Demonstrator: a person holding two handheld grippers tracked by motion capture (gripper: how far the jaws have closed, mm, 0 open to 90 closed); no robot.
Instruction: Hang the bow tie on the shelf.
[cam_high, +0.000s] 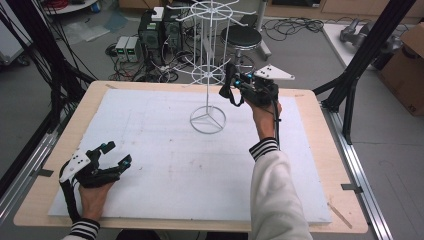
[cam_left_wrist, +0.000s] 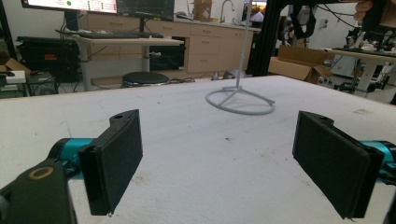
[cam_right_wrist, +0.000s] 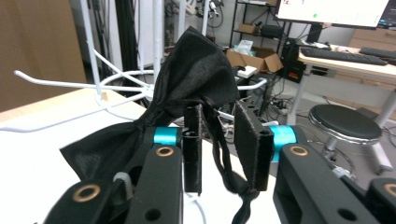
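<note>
One claw (cam_right_wrist: 219, 149) pinches one black mask (cam_right_wrist: 196, 79) (one rack (cam_high: 208, 65)).

A white mat (cam_high: 165, 165) covers the wooden tabletop (cam_high: 327, 165). Beyond its far edge stand a black round stool (cam_high: 241, 36), computer towers (cam_high: 150, 31) and tangled cables (cam_high: 295, 25); a cardboard box (cam_high: 407, 67) sits far right.

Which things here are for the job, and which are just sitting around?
For the job: black cloth in the right gripper; white wire rack; left gripper, open and resting on the table.

Just around: stool, cardboard box, cables on the floor.
</note>
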